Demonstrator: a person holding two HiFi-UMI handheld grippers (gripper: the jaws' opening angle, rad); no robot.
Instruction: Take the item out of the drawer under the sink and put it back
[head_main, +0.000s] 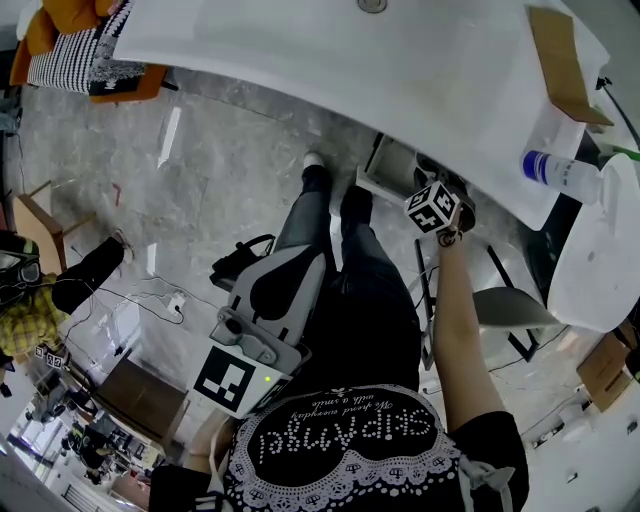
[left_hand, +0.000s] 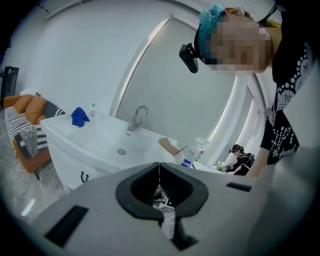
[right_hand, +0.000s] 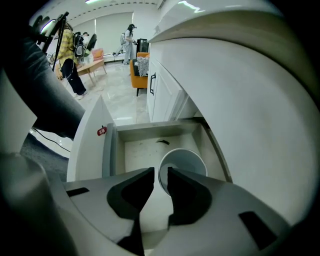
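Grey and close to the lens, my right gripper (right_hand: 160, 172) points steeply down with its jaws parted, released. The near rim of the white cup (right_hand: 186, 161) stands in the gap between them, not pinched. That cup sits upright on the floor of the open drawer (right_hand: 135, 150), toward its right side, under the sink basin (head_main: 300, 60). My left gripper (left_hand: 159, 166) is clenched on nothing, tips touching, near the person's legs and well apart from the drawer.

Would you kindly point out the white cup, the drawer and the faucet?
white cup (right_hand: 186, 161), right gripper view, inner wall.
drawer (right_hand: 139, 150), right gripper view, bare floor.
faucet (left_hand: 137, 116), left gripper view, curved neck.
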